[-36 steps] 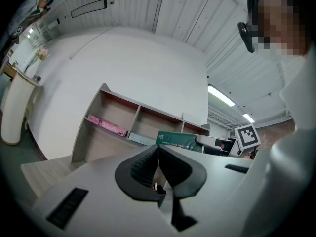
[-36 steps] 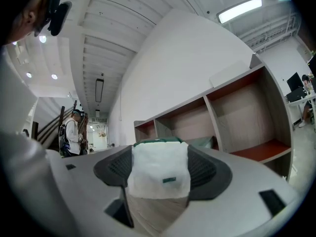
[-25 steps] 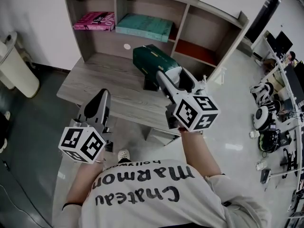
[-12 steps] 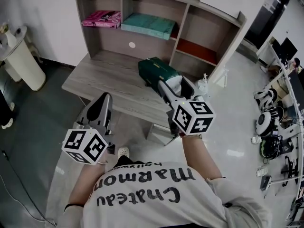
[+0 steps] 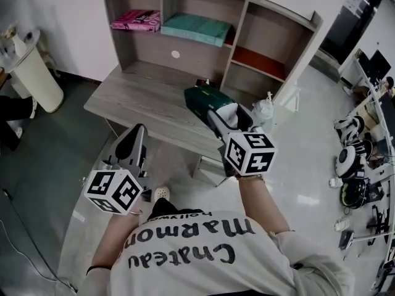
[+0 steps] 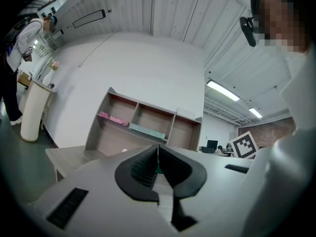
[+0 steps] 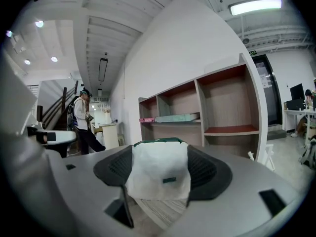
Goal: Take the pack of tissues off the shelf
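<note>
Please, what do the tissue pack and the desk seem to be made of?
Pack: probably thin plastic film, dark green and slightly glossy, with a white end that looks soft and wrinkled. Desk: looks like grey wood-grain laminate board, matte; the streaked grain is visible, but solid wood cannot be excluded.

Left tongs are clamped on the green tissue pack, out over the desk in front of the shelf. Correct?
Wrong tongs: the right tongs hold the tissue pack, not the left. The right gripper view shows its white end pinched between them; the left tongs are shut on nothing. It is over the desk, in front of the shelf.
</note>
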A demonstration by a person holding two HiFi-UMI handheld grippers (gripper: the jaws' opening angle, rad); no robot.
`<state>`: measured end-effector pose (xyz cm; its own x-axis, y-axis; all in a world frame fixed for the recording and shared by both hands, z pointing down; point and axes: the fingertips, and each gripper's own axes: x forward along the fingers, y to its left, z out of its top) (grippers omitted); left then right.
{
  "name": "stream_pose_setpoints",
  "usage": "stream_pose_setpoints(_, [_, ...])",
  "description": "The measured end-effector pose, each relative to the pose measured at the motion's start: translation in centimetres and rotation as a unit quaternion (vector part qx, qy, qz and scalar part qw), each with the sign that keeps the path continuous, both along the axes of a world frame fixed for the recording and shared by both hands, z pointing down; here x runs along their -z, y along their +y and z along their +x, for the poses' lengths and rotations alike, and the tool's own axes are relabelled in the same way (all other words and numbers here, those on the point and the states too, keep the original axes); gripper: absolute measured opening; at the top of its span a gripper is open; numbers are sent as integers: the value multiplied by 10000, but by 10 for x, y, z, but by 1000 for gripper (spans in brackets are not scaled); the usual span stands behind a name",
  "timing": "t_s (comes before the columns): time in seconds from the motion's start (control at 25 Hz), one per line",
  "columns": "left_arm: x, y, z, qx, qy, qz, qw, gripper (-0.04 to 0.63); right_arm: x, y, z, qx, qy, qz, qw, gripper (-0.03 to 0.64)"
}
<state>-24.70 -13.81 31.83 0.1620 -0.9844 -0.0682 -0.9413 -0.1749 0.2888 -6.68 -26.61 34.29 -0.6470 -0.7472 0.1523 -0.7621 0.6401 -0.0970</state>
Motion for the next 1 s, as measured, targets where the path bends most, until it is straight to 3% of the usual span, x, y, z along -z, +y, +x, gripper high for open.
stream_pose_setpoints(0.52, [-7, 12, 0, 87, -92, -107, 9999, 21, -10, 11, 2, 35, -87, -210, 9997, 339])
stream_pose_setpoints(1.0, [-12, 13, 9, -10, -36, -173, 9998, 21, -21, 21, 3, 129, 196, -304, 9993, 339])
